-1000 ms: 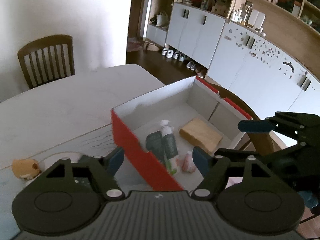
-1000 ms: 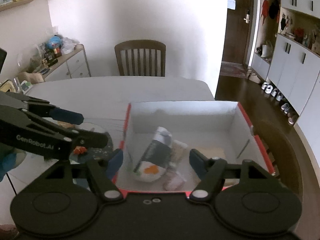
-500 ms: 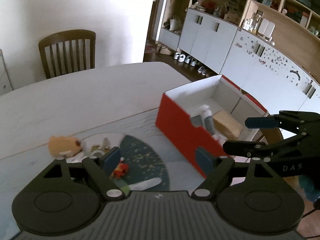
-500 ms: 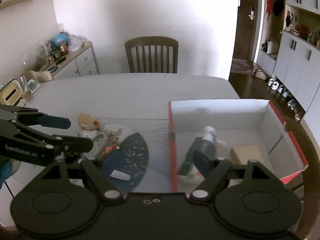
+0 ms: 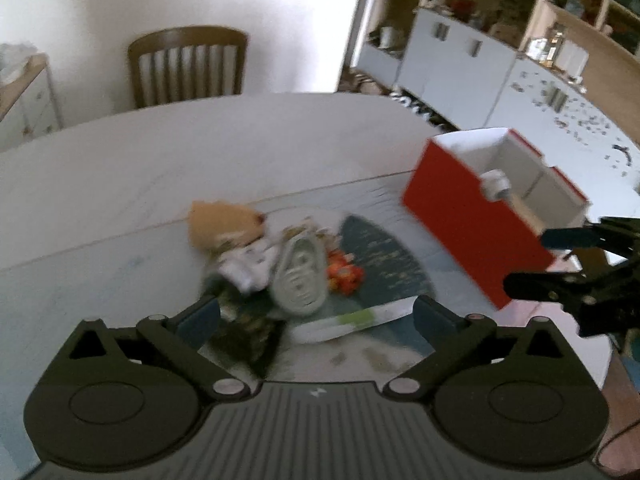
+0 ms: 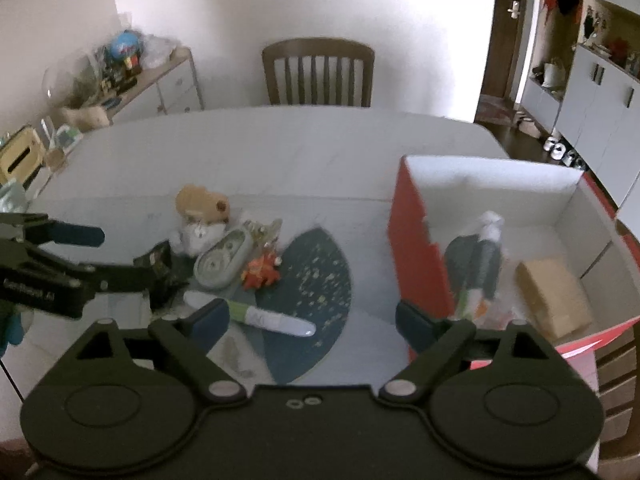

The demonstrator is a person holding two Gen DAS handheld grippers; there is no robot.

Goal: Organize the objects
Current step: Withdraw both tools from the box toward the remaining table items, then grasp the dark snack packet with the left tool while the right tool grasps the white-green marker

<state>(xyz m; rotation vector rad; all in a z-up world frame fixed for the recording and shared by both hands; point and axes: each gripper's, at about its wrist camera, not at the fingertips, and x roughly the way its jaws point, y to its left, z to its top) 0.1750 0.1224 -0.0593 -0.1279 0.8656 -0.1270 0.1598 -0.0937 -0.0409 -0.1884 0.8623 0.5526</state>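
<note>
A red box (image 6: 416,240) with a white inside stands on the right of the table and holds dark tubes (image 6: 476,256) and a tan block (image 6: 552,296). Left of it lie a tan plush toy (image 6: 200,202), a grey oval item (image 6: 224,258), an orange-red toy (image 6: 262,272), a dark packet (image 6: 160,264) and a white-and-green tube (image 6: 272,318) on a dark blue mat (image 6: 316,280). My left gripper (image 5: 316,316) hangs over the pile, jaws opening, gripping nothing. My right gripper (image 6: 314,320) hovers over the mat and tube, jaws opening and holding nothing.
The pale table (image 6: 280,148) stretches beyond the pile. A wooden chair (image 6: 318,72) stands at its far side. A cluttered sideboard (image 6: 120,68) runs along the left wall, white cabinets (image 5: 460,60) along the right. The red box (image 5: 472,216) sits near the table's right edge.
Both grippers have swung left, away from over the red box and toward the pile of loose items, and have sunk a little. Both sets of jaws have spread wider.
</note>
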